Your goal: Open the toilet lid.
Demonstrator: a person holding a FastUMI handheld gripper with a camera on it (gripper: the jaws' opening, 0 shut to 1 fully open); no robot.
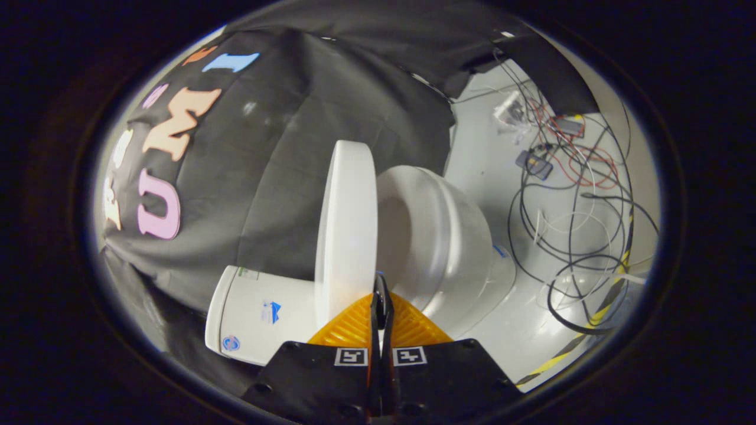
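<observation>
The gripper (381, 295) is seen with fingers closed together, nothing held, tips touching the toilet lid (347, 224) — which is raised on edge at twelve o'clock, the bowl (437, 236) at one o'clock; pressure is best kept steady until the lid rests by the tank (260, 316) at ten.

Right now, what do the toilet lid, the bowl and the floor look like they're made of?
Toilet lid, just ahead of the shut claw: smooth white, probably moulded plastic, with a soft, even sheen.
Bowl: glossy white, likely glazed ceramic, going by the soft highlights on its curved side.
Floor: pale, smooth and slightly reflective, perhaps painted or vinyl; I cannot tell which.
</observation>
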